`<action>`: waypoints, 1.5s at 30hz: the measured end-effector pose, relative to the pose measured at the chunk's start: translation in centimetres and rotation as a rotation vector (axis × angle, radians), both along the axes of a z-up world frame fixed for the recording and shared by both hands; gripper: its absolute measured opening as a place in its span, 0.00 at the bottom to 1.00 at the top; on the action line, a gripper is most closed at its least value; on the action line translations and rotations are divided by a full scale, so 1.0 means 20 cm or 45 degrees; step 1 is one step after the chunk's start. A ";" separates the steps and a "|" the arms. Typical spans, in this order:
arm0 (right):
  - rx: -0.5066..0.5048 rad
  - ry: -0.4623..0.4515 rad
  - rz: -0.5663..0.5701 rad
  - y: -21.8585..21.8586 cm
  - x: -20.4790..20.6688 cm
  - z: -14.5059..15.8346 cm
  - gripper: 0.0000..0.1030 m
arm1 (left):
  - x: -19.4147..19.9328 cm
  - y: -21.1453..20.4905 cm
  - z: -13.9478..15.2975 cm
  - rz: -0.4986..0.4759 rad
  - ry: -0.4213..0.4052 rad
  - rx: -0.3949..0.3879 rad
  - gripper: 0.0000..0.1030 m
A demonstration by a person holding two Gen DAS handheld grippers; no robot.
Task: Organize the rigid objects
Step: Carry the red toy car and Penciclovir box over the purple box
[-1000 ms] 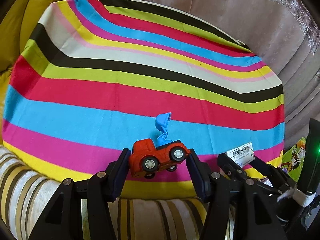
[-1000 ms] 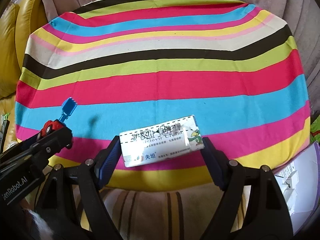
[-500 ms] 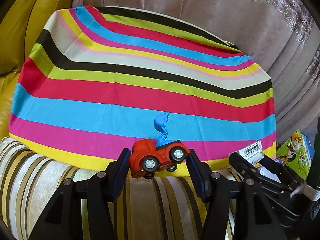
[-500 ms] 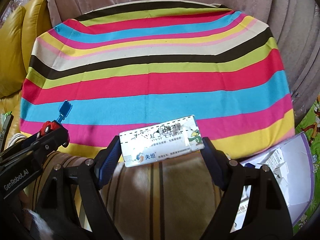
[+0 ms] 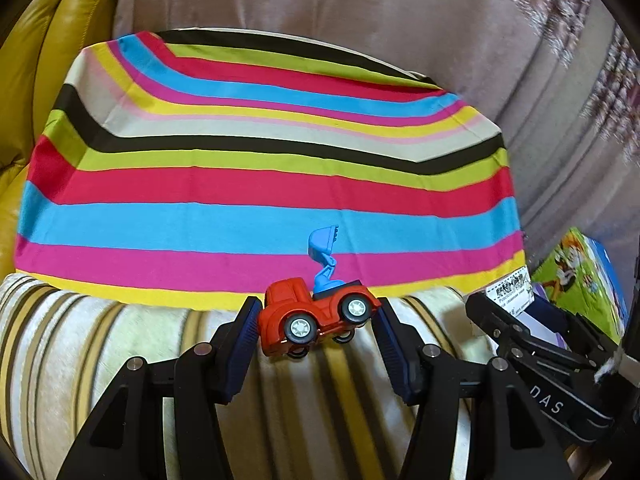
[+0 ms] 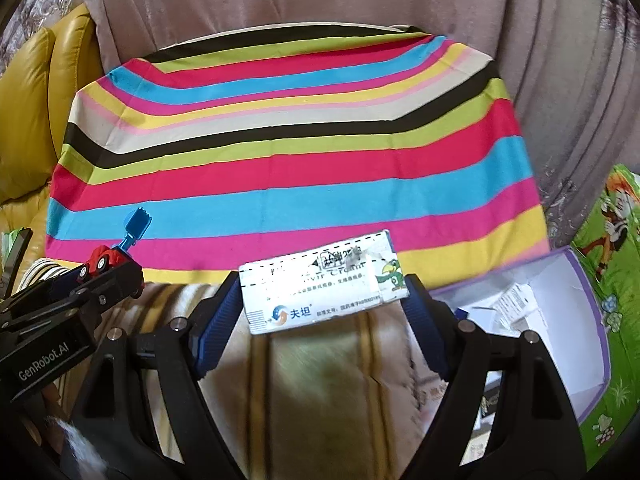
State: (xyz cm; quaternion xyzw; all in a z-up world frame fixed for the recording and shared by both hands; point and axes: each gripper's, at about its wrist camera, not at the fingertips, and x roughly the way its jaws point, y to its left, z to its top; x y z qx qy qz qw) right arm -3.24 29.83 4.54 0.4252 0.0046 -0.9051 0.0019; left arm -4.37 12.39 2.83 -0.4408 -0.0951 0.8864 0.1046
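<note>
- Nearest to us, our left gripper (image 5: 316, 322) has its jaws clamped on the red toy digger (image 5: 314, 320), one pad against the nose and one against the tail; the toy sits tilted, nose lower, with its blue scoop (image 5: 324, 240) raised.
- Our right gripper (image 6: 320, 300) has its jaws pressed on the two short ends of the white cream box (image 6: 320, 286), which lies flat across the gap, printed face up.
- In the right wrist view the left gripper (image 6: 108, 270) shows at the lower left with the digger (image 6: 102, 258) in it; in the left wrist view the right gripper (image 5: 500, 300) shows at the right with an end of the box (image 5: 510, 290).
- Both held things now hang over the beige striped cushion (image 5: 120, 360); a second ago they hung over the near stripes of the cloth, so we have drawn both grippers back.
- To the right, the open white carton with a purple edge (image 6: 560, 320) has come much further into the right wrist view; small packs lie inside it.
- Beside it lies the green cartoon-printed mat (image 6: 616, 240), of which we see more than before.
- Farther off, the striped cloth (image 5: 260, 184) lies spread as before, looking smaller.
- Behind it the mauve sofa back (image 5: 340, 12) fills more of each view, and the yellow leather cushion (image 5: 48, 60) stands at the left.
</note>
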 end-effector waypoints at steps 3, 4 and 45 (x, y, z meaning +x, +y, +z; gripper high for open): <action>-0.007 0.009 -0.032 0.07 0.05 0.02 0.79 | 0.04 0.06 0.01 -0.046 0.010 -0.008 0.55; -0.007 0.013 -0.041 0.08 0.06 0.03 0.79 | 0.05 0.08 0.02 -0.061 0.011 -0.010 0.55; 0.007 -0.053 -0.461 0.85 0.50 -0.05 0.79 | 0.31 0.83 0.03 -0.656 0.009 -0.048 0.55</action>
